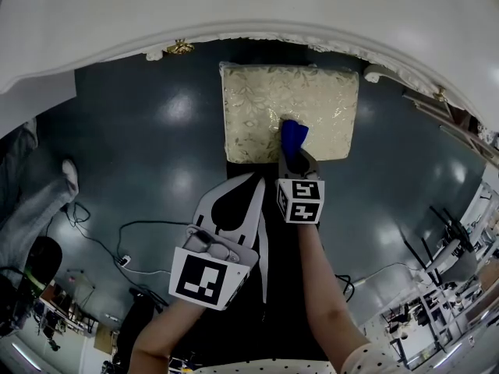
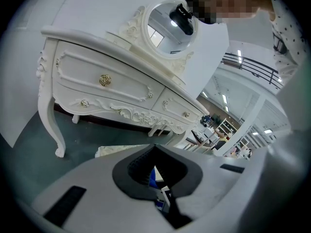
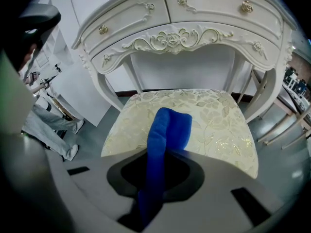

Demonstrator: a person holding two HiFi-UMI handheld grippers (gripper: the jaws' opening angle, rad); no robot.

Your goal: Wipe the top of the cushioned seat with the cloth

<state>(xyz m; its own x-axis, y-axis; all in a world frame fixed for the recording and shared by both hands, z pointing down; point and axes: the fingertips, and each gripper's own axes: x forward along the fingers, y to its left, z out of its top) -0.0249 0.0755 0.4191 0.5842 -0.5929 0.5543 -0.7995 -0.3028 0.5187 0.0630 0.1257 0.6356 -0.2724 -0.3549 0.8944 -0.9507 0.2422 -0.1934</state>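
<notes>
The cushioned seat (image 1: 257,107) has a cream, gold-leaf patterned top and stands in front of a white dressing table (image 1: 234,14). My right gripper (image 1: 297,156) is shut on a folded blue cloth (image 1: 294,136), which reaches over the seat's near edge, right of the middle. In the right gripper view the blue cloth (image 3: 167,127) sticks out of the right gripper (image 3: 163,154) above the seat (image 3: 218,125); whether it touches the fabric is unclear. My left gripper (image 1: 254,181) hangs shut and empty over the dark floor, just short of the seat. The left gripper (image 2: 154,149) points toward the seat (image 2: 114,150).
The dressing table (image 3: 184,38) arches over the seat's far side, its legs (image 3: 114,101) flanking it. A person's leg and shoe (image 1: 47,201) are at the left, with cables (image 1: 101,244) on the floor. Furniture and shelving (image 1: 444,263) crowd the right.
</notes>
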